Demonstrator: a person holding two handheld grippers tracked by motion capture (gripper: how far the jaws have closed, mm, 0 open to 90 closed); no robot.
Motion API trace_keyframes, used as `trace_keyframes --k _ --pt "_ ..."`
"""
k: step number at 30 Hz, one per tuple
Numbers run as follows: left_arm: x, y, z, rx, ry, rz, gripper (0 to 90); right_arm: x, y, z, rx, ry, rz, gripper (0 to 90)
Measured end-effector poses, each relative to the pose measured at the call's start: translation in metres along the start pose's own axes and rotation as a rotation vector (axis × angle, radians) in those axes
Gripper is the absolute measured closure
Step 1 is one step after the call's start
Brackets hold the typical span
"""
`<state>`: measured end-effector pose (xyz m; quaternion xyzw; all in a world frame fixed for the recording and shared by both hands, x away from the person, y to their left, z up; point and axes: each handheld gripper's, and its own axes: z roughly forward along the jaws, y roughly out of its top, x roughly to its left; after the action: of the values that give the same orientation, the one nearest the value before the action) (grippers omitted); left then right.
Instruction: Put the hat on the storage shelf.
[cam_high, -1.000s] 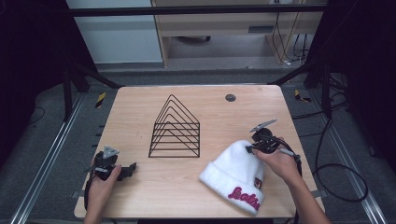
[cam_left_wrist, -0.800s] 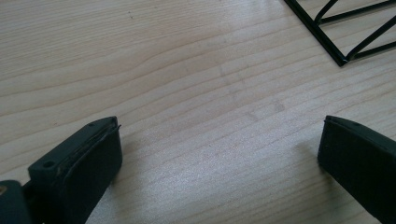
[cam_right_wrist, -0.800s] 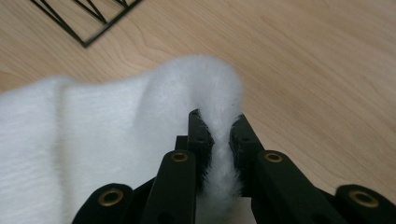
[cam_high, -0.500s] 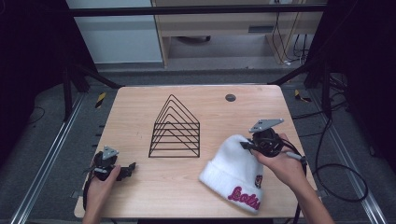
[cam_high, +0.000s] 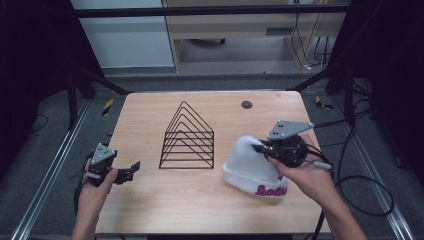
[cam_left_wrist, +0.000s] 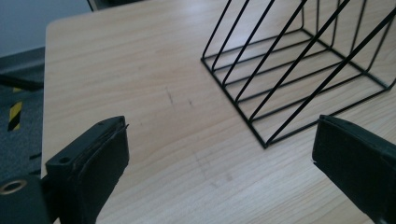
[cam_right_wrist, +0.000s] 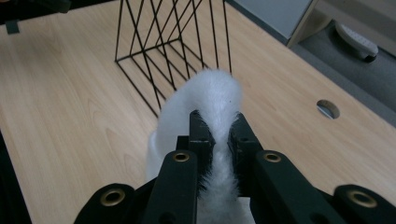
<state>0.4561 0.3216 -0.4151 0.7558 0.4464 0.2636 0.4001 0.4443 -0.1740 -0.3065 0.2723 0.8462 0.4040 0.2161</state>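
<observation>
We pinch white beanie crown in right gripper; wire rack lies just left; left gripper wide open, empty.

In the high view we cannot read the whole pink lettering on the cuff of the white beanie; its end goes under the person's right hand, and the letters are too small to be sure. The tips of the right tool are hidden in the fabric there. In the right gripper view the lower part of the beanie is covered by the jaws. In the left gripper view the wire rack is cut by the top and right edges. The small dark round mark on the tabletop we cannot tell, a hole or a cap.
</observation>
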Motion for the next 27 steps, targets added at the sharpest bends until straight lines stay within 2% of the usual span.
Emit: trace_keyframes --k 2,5,6,7,9,12,13,15,16,18,19,24,27 --pt "-0.003 0.013 -0.007 -0.018 -0.026 0.01 3.3 -0.008 0.009 -0.004 -0.021 -0.006 0.001 83.3" --pt "-0.005 0.02 -0.01 -0.022 -0.041 0.019 3.3 -0.012 0.015 -0.007 -0.033 -0.012 0.004 83.3" --pt "-0.006 0.024 -0.01 -0.026 -0.052 0.023 3.3 -0.019 0.025 -0.01 -0.052 -0.016 -0.002 83.4" --pt "-0.008 0.027 -0.011 -0.023 -0.062 0.034 3.3 -0.019 0.025 -0.01 -0.052 -0.016 -0.002 83.4" --pt "-0.014 0.038 -0.013 -0.025 -0.098 0.062 3.4 -0.026 0.038 -0.015 -0.074 -0.022 -0.001 83.4" --pt "-0.018 0.046 -0.015 -0.027 -0.116 0.085 3.4 -0.03 0.047 -0.019 -0.093 -0.023 -0.001 83.4" --pt "-0.021 0.055 -0.018 -0.032 -0.132 0.105 3.4 -0.033 0.058 -0.023 -0.111 -0.029 -0.007 83.4" --pt "-0.022 0.059 -0.019 -0.032 -0.14 0.114 3.4 -0.036 0.066 -0.025 -0.131 -0.029 -0.006 83.4" --pt "-0.025 0.068 -0.022 -0.041 -0.156 0.124 3.5 -0.037 0.071 -0.026 -0.139 -0.028 -0.007 83.4" --pt "-0.026 0.072 -0.024 -0.046 -0.166 0.124 3.6 -0.039 0.08 -0.028 -0.149 -0.037 -0.014 83.4" --pt "-0.028 0.079 -0.026 -0.049 -0.175 0.136 3.7 -0.039 0.085 -0.029 -0.155 -0.041 -0.016 83.4" --pt "-0.033 0.091 -0.029 -0.058 -0.19 0.153 4.0 -0.039 0.102 -0.032 -0.183 -0.054 -0.032 83.4" --pt "-0.038 0.104 -0.028 -0.066 -0.196 0.166 4.7 -0.038 0.113 -0.03 -0.206 -0.064 -0.038 83.4"
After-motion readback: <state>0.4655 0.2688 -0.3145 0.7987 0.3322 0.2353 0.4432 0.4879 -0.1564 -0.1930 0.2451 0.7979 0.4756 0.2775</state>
